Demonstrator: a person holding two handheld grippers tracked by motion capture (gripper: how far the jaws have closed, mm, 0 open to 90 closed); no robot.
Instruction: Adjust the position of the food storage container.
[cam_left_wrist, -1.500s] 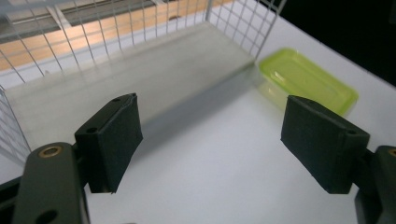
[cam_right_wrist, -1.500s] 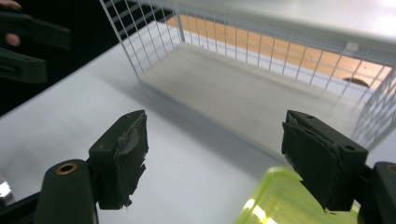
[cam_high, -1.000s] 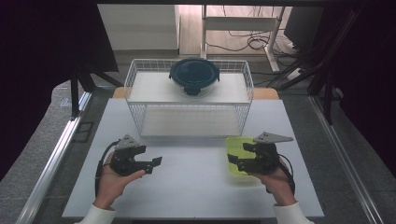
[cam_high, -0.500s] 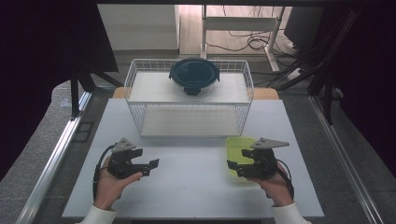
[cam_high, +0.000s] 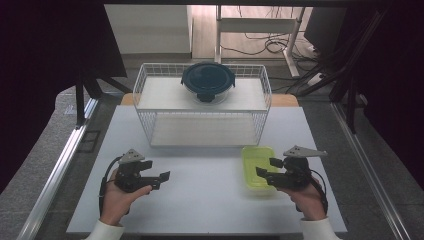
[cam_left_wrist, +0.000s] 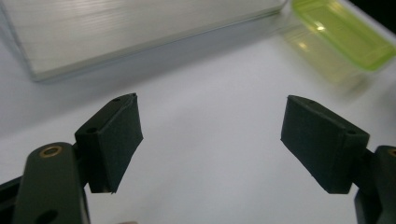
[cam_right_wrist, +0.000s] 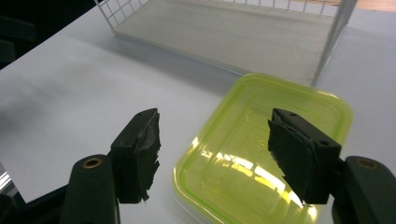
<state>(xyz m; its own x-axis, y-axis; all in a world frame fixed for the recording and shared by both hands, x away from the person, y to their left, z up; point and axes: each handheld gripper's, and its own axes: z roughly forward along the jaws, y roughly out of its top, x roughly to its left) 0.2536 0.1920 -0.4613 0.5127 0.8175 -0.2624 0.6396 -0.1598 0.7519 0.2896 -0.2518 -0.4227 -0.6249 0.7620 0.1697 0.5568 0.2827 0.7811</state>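
Now the right hand-held gripper (cam_right_wrist: 212, 156) has just been narrowing its jaws over the near left corner of the green container (cam_right_wrist: 261, 163), pads not yet pressing, so a grab looks imminent. Container sits on the surface (cam_high: 200, 200), near right of the wire basket (cam_high: 202, 122). Left hand-held gripper (cam_left_wrist: 210, 140) is spread, empty.

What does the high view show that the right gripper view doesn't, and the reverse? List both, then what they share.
High view adds: the dark round lidded container on top of the wire rack, the person's two hands, and the left hand-held gripper, open over bare table.
Right gripper view adds: the right hand-held gripper up close. Its jaws have just been closing, and they stand apart above the green container without pressing on it.
Shared: green container, wire rack, white table.
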